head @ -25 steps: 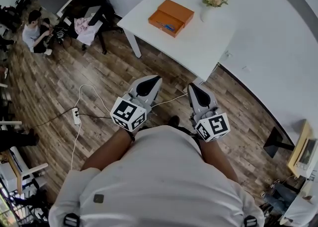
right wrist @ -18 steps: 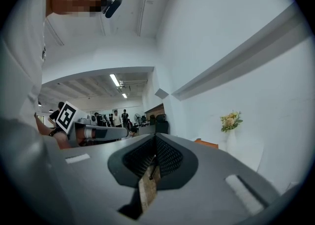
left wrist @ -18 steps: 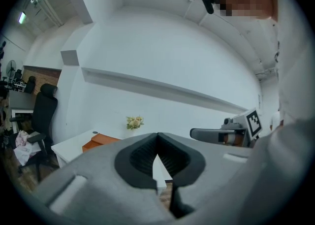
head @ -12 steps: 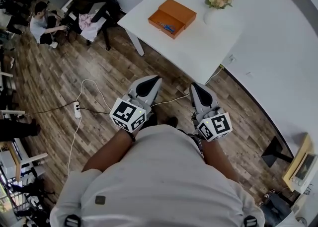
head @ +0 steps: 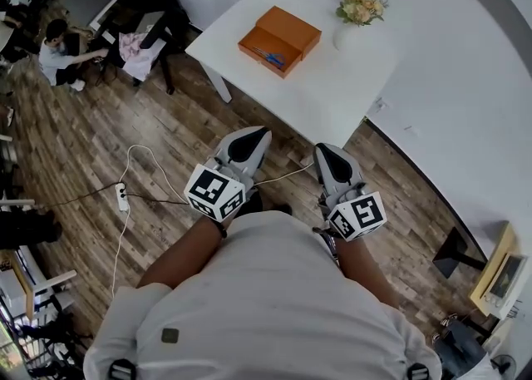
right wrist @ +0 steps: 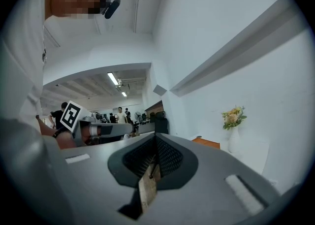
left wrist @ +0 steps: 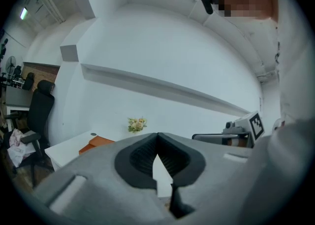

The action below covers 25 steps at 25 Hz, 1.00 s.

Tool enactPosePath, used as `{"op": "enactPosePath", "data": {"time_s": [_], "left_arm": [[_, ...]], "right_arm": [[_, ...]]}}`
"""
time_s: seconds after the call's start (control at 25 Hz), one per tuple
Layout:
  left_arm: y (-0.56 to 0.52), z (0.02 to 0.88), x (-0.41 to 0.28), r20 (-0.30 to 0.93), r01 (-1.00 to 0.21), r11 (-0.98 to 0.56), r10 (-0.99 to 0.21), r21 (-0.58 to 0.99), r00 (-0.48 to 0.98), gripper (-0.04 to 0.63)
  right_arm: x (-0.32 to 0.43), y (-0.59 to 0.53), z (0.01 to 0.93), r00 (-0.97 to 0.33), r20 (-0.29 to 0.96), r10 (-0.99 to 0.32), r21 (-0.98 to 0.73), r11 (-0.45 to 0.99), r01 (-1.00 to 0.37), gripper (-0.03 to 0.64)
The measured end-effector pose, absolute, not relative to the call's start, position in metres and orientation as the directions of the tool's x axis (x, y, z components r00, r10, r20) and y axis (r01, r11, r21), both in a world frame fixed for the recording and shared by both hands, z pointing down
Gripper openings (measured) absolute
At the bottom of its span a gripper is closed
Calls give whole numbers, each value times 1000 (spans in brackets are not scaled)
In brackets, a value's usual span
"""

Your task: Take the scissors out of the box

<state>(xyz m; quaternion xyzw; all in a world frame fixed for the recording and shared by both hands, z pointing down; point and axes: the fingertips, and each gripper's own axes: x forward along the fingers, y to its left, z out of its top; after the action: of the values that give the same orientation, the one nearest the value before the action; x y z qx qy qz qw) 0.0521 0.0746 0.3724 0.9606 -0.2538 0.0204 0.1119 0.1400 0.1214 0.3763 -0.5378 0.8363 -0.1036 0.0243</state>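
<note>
One pair of scissors [head: 270, 57] lies in the open orange box [head: 293, 26] on the white table [head: 332, 79], well apart from both grippers. Left gripper [head: 252, 135] and right gripper [head: 324, 152]: jaws pressed together, empty. Since the earlier frame, the table has shifted left in the head view.

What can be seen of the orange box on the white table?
The orange box is flat and rectangular and looks like cardboard. It shows as two halves side by side: a closed-looking flat half further from the person and an open tray half nearer. Whether the halves are hinged cannot be told. A small bluish item lies in the tray, too small to identify. The box rests flat on the white table, apart from the vase of flowers.
</note>
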Motion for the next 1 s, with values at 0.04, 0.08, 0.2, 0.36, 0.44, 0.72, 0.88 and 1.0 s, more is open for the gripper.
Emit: {"op": "enactPosePath", "data": {"time_s": [0.04,0.08,0.2,0.36,0.44,0.72,0.88,1.0], "left_arm": [[67,373,53,93,-485,-849,-476,208,874,5],[60,374,53,91,-478,-852,-469,213,878,5],[34,377,52,88,-458,-860,-450,226,889,5],[-7,374,44,78,-433,-873,-427,222,901,5],[-29,370,38,76,-422,-881,-416,212,906,5],[-94,359,-1,65,-407,-893,-402,193,913,5],[-125,356,-23,61,-394,-899,-390,189,919,5],[-143,354,-34,59,-384,-906,-380,177,923,5]], "right_arm": [[140,115,377,-415,74,-907,-199,395,-897,11],[139,107,378,-411,78,-908,-199,390,-899,11],[132,80,379,-404,91,-910,-195,382,-903,11],[118,37,377,-403,108,-909,-179,381,-907,11],[109,14,374,-400,113,-909,-172,379,-909,11],[70,-54,365,-389,115,-914,-157,370,-916,11],[47,-89,357,-382,98,-919,-140,367,-919,11],[31,-106,358,-385,97,-918,-136,371,-919,11]]}}
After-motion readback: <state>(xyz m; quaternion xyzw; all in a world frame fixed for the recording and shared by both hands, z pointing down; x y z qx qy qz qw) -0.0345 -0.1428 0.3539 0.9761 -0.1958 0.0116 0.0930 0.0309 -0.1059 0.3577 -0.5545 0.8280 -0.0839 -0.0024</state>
